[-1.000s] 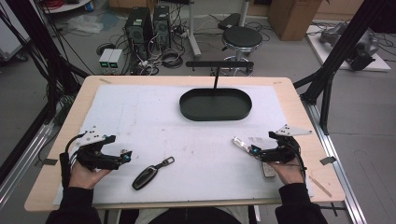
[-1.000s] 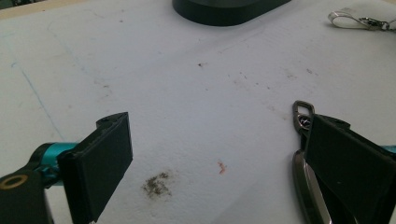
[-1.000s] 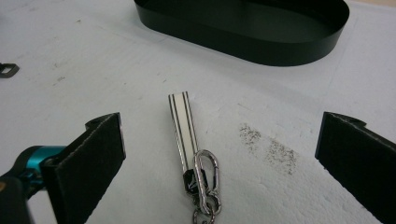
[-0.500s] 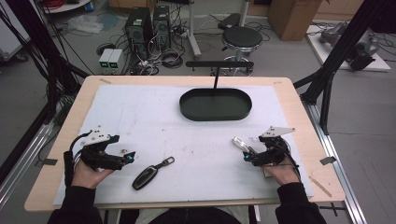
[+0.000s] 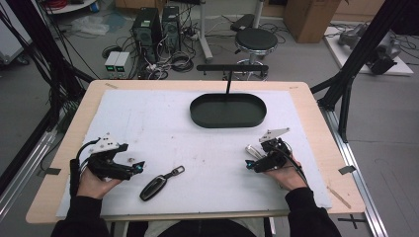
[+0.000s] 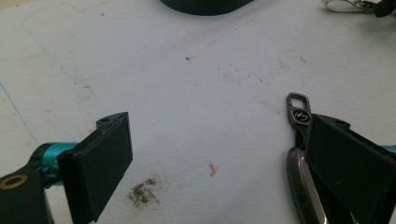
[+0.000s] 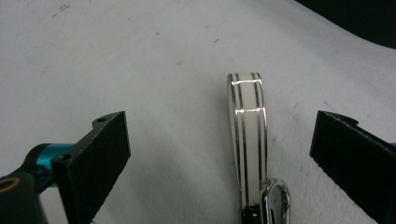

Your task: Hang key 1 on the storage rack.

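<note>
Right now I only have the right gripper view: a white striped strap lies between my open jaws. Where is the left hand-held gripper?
Observer: The left hand-held gripper is at the near left of the table, jaws open, with a dark glossy car key fob just beside it.
Operator: Is the fob inside its jaws?
Observer: No. In the left gripper view the fob lies at the jaw on that view's right, partly hidden by it. The gap between the jaws holds only bare white mat.
Operator: Anything beyond my strap?
Observer: A black oval metal tray sits at the far middle of the mat, well apart from both grippers.
</note>
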